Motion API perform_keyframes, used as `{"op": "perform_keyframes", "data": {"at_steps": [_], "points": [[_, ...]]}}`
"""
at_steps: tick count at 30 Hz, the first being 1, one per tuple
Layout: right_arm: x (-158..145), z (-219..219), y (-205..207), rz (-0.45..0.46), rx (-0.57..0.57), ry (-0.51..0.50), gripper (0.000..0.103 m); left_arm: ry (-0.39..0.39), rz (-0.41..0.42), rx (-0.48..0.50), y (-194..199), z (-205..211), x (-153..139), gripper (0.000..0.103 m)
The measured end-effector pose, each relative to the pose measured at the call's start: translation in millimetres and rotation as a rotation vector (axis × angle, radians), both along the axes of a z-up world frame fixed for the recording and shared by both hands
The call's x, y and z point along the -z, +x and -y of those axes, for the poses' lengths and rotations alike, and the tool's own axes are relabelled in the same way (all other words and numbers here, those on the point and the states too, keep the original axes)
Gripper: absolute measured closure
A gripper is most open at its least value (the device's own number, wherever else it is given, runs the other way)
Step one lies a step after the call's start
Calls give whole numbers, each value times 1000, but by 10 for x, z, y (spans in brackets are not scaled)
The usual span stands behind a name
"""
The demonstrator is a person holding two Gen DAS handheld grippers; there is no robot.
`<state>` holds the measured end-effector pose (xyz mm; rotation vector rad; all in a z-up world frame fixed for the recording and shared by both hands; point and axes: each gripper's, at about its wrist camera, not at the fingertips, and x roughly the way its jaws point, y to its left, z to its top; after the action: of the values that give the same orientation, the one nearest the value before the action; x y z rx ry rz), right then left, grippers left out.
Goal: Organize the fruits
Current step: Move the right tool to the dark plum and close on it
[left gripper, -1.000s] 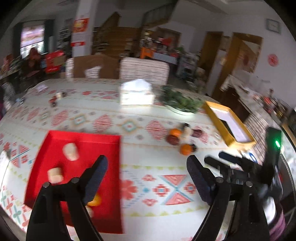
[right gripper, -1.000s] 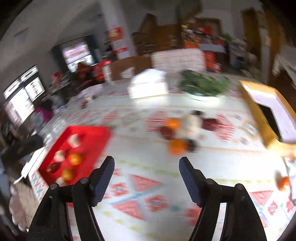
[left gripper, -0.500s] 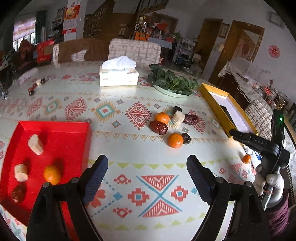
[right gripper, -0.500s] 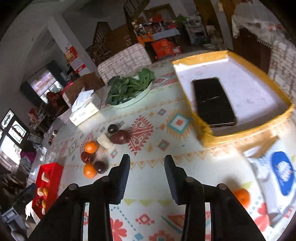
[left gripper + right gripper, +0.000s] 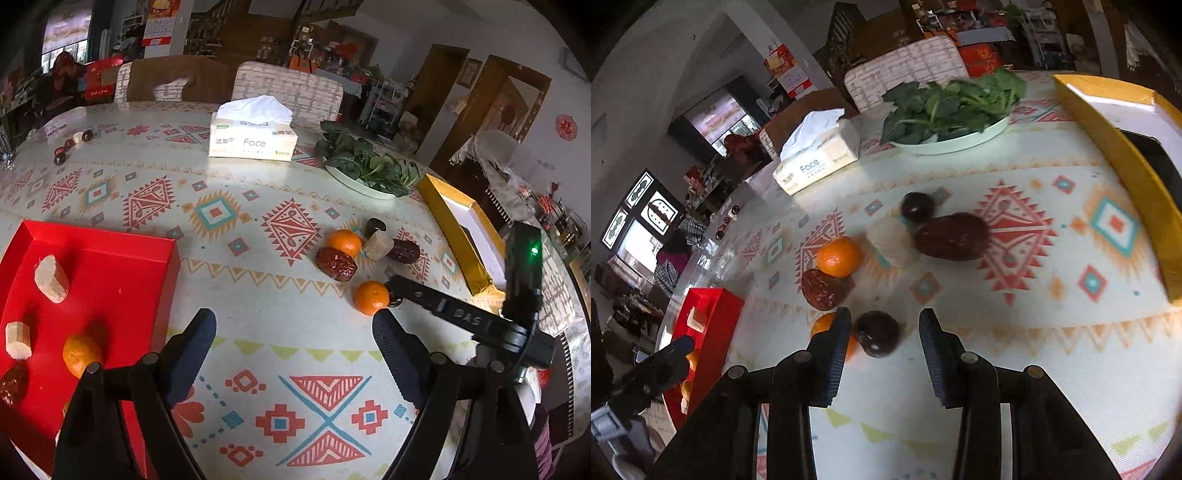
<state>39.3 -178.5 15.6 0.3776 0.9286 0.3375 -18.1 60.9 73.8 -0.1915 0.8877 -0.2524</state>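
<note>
A cluster of fruit lies mid-table: two oranges (image 5: 371,297) (image 5: 344,242), two wrinkled red dates (image 5: 335,263) (image 5: 405,251), a pale chunk (image 5: 377,245) and dark round fruits. My right gripper (image 5: 882,334) is open around a dark round fruit (image 5: 877,333), its fingers either side, beside the near orange (image 5: 822,325). It also shows in the left wrist view (image 5: 397,288). My left gripper (image 5: 293,345) is open and empty above the cloth, right of the red tray (image 5: 122,295), which holds an orange (image 5: 81,354), pale chunks and a date.
A tissue box (image 5: 253,142), a plate of greens (image 5: 369,168) and a yellow box (image 5: 458,229) with a black phone stand behind and right of the fruit. Small dark fruits (image 5: 70,144) lie at the far left edge. Chairs stand behind the table.
My right gripper swung left from the yellow box to the fruit cluster and came down around the dark round fruit. My left gripper's view shifted slightly; it stays open.
</note>
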Motion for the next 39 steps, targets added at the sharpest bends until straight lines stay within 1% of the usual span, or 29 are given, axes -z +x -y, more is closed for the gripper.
{"op": "perform_keyframes", "data": {"at_steps": [3, 7, 9, 10, 13, 14, 15, 18, 20, 21, 22, 23, 26, 29, 31, 32, 33, 35, 37, 39], "points": [[-6, -95, -22, 17, -15, -6, 61, 11, 3, 21, -8, 79, 21, 17], [8, -98, -13, 16, -24, 18, 62, 20, -6, 50, -15, 201, 74, 17], [20, -42, -16, 6, -20, 37, 80, 29, -11, 58, -17, 262, 102, 17], [30, -19, -11, -5, -14, 34, 81, 37, -15, 65, -11, 303, 122, 17], [55, 90, -19, -25, -2, 90, 82, 63, -19, 75, 14, 404, 160, 17], [39, 111, -27, -22, 3, 90, 85, 73, -16, 81, 27, 453, 175, 17], [14, 127, -38, -12, 8, 79, 86, 87, -10, 90, 42, 507, 191, 17], [-48, 183, -65, 10, 29, 21, 86, 129, 17, 105, 99, 656, 246, 18], [-57, 236, -69, 16, 51, -9, 85, 148, 19, 116, 150, 747, 296, 24], [-54, 263, -62, 20, 49, 0, 84, 154, 14, 121, 174, 782, 321, 30], [-53, 283, -55, 24, 38, 31, 84, 157, 9, 125, 194, 808, 343, 36], [-57, 287, -47, 35, 25, 53, 84, 158, 5, 128, 209, 826, 360, 38], [-53, 178, -34, 50, -21, 40, 84, 158, 1, 132, 216, 845, 397, 40], [-47, 66, -26, 67, -23, -25, 84, 171, -1, 127, 232, 846, 419, 40], [-36, 65, -13, 66, -17, -32, 84, 177, -6, 137, 239, 865, 433, 40], [-25, 72, -4, 64, -12, -35, 80, 186, -2, 142, 237, 884, 437, 40], [-3, 76, 11, 56, -7, -34, 71, 195, 3, 146, 236, 907, 437, 40], [34, 78, 31, 46, 1, -37, 63, 207, 15, 154, 239, 946, 437, 40], [48, 74, 45, 39, -8, -27, 65, 214, 22, 160, 253, 983, 437, 40], [37, 78, 36, 39, -13, -5, 81, 216, 26, 166, 281, 1022, 441, 40]]}}
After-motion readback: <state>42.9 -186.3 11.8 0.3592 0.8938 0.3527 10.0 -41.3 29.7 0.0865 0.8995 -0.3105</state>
